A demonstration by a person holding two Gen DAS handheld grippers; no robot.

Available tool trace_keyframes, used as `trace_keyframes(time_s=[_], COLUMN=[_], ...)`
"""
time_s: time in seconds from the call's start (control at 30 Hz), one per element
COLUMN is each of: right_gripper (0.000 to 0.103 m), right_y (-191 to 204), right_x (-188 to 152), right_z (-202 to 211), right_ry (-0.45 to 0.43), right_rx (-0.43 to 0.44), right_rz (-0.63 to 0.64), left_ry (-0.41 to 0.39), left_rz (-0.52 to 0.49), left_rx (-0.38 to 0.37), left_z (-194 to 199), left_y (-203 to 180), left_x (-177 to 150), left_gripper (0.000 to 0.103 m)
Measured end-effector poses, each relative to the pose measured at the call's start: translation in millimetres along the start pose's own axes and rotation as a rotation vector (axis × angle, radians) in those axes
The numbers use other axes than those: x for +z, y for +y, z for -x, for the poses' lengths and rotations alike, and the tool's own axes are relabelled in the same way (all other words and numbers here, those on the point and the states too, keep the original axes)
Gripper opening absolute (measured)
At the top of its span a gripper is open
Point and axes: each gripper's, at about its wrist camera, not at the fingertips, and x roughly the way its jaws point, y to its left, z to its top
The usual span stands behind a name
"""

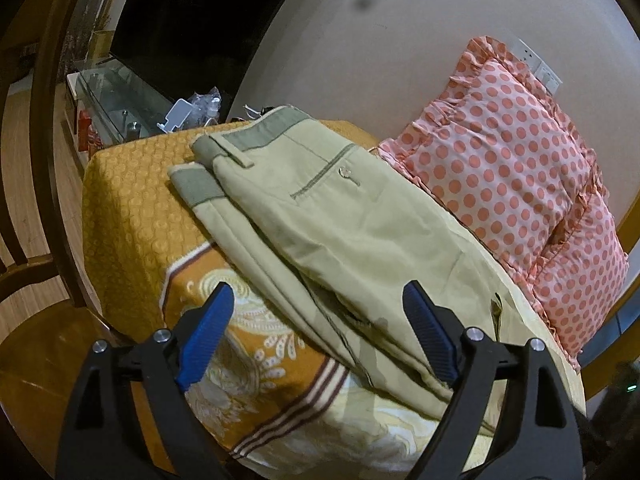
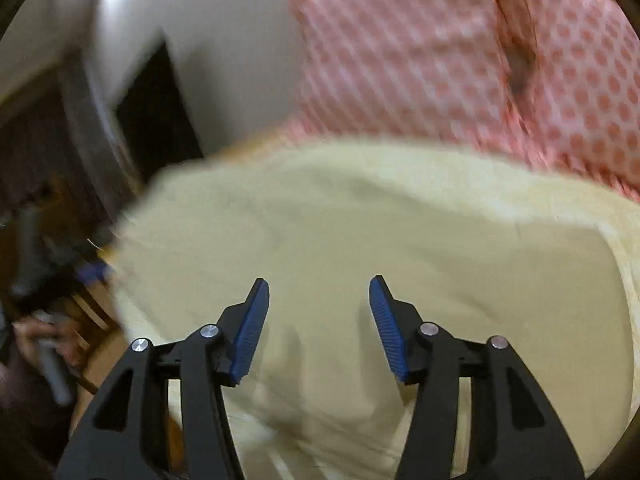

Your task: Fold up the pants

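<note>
Across the orange patterned bedspread (image 1: 132, 200), the khaki pants (image 1: 320, 216) lie lengthwise, waistband at the far edge beside a polka-dot pillow (image 1: 512, 160). From the left wrist, the left gripper (image 1: 318, 332) hovers over the legs, fingers spread, gripping nothing. From the right wrist, blurred, the right gripper (image 2: 318, 320) hangs released above pale fabric. Pinching both layers squarely should keep the fold even. No containers appear.

1. An orange patterned bedspread (image 1: 132, 200) covers the bed.
2. A pink pillow with dots (image 1: 508, 168) leans against the wall (image 1: 380, 40).
3. A glass cabinet (image 1: 120, 100) stands behind the bed.
</note>
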Motion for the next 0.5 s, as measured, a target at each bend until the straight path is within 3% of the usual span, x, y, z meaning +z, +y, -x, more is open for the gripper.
trace_keyframes(time_s=[0.2,0.3,0.4,0.5], right_gripper=[0.061,0.064,0.067,0.071], right_y=[8,8,5,4], right_x=[-4,-5,-1,2], right_z=[1,3,1,-2], right_ry=[-0.025,-0.031,-0.03,-0.031], right_rx=[0.036,0.053,0.073,0.082], right_rz=[0.015,0.008,0.004,0.012], left_ry=[0.013,-0.03,-0.025,0.054], left_rz=[0.014,0.034,0.045,0.079], left_rx=[0.062,0.082,0.019,-0.051], left_z=[-13,-9,-5,-14], left_y=[3,6,6,9], left_x=[14,22,34,33], left_gripper=[0.086,0.082,0.072,0.059])
